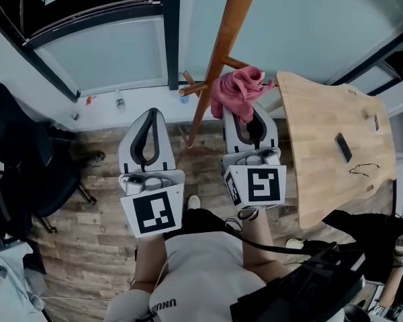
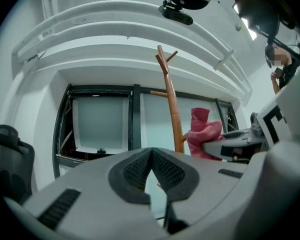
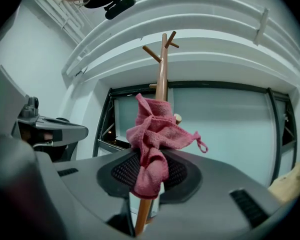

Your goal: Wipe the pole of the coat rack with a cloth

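The brown wooden coat rack pole (image 1: pixel 218 59) rises at a slant from the floor, with short pegs (image 1: pixel 193 88) partway up. My right gripper (image 1: pixel 250 115) is shut on a pink cloth (image 1: pixel 238 89), bunched just right of the pole by the pegs. In the right gripper view the cloth (image 3: pixel 152 134) hangs out of the shut right gripper (image 3: pixel 150 159) in front of the pole (image 3: pixel 161 69). My left gripper (image 1: pixel 150 115) is shut and empty, left of the pole. The left gripper view shows the left gripper (image 2: pixel 151 153) with its pads touching, and the pole (image 2: pixel 172 109) and cloth (image 2: pixel 202 131) ahead to the right.
A light wooden table (image 1: pixel 322 119) stands right of the rack, with a phone (image 1: pixel 343 146) and glasses (image 1: pixel 364 170) on it. A black office chair (image 1: pixel 17 159) is at the left. Glass panels with dark frames (image 1: pixel 171 32) stand behind the rack. Wood floor lies below.
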A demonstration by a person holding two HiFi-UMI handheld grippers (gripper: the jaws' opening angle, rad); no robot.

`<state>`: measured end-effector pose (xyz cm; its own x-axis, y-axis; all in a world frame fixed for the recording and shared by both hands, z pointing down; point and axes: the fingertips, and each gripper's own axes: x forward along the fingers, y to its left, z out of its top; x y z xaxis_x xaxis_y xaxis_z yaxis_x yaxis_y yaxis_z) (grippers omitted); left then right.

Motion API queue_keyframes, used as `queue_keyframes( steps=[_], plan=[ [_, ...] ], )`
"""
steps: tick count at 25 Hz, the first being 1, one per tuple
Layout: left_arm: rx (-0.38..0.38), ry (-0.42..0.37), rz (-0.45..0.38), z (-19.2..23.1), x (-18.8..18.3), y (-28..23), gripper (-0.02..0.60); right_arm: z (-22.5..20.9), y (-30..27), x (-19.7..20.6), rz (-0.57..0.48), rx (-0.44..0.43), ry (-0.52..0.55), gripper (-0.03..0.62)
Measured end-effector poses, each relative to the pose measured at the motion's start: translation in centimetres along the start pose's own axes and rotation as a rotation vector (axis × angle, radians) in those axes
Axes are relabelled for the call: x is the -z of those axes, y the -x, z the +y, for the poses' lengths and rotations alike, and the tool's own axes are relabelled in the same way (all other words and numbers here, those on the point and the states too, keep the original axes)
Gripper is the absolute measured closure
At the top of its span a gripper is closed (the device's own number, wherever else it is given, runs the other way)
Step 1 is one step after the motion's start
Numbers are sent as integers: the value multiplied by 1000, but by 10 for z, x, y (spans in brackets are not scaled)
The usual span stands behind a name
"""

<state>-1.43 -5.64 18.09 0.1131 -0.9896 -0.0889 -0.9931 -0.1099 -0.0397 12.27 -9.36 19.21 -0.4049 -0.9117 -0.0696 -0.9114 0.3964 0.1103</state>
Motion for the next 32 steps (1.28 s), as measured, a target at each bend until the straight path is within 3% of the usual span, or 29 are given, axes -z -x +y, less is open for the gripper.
queue_keyframes(
  steps=[32],
  plan=[
    [109,2,87,4,46,-37,569,-12,-44,51,119,92,33,488]
  ],
)
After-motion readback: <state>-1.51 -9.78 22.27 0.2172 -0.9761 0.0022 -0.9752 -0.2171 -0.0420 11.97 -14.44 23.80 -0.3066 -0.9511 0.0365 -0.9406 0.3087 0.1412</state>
